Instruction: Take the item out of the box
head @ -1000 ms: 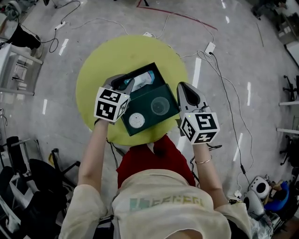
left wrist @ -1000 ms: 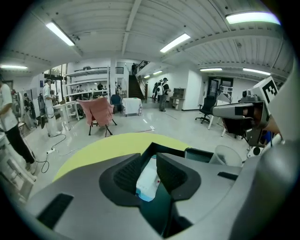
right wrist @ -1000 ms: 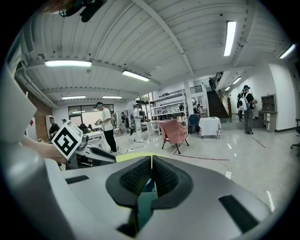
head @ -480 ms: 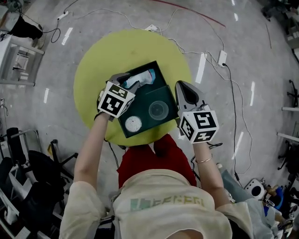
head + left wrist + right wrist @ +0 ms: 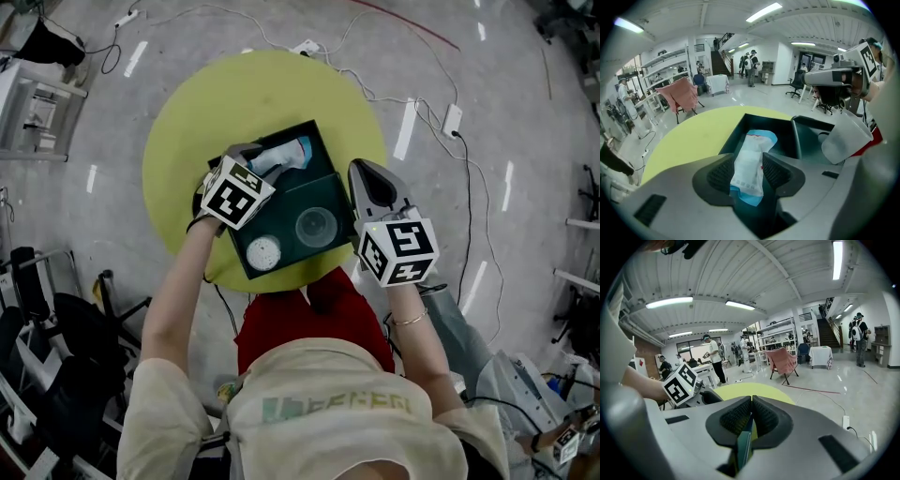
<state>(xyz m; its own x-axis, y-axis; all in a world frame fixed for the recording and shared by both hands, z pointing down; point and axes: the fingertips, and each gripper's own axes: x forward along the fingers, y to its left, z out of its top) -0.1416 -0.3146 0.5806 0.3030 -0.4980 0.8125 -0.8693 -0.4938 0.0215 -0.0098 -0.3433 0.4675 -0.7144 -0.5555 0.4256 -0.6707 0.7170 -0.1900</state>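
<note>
One round yellow-green table (image 5: 246,94) carries one dark green box (image 5: 328,192), which lies open in two halves. There are two tongs, one in each of the person's hands, and each bears one marker cube.

At the left, the left tongs (image 5: 748,155) point steeply down into the far half of the box. Their jaws stand apart and have just been opening. The single item, one white packet with blue ends (image 5: 755,143), lies lengthwise between the two pads. It rests on the floor of that compartment, inside the box, and nothing grips it. The left marker cube (image 5: 234,192) sits above the box's left edge in the head view.

The near half of the box holds two round pieces side by side. One is a white disc (image 5: 263,251) on the left. The other is a darker, glassy-looking circle (image 5: 315,225) on the right.

At the right, the right tongs (image 5: 751,398) are closed on the box's right-hand wall. Their own view shows that thin green wall standing edge-on between the meeting pads. Their marker cube (image 5: 397,251) hangs just off the table's near right rim.
</note>
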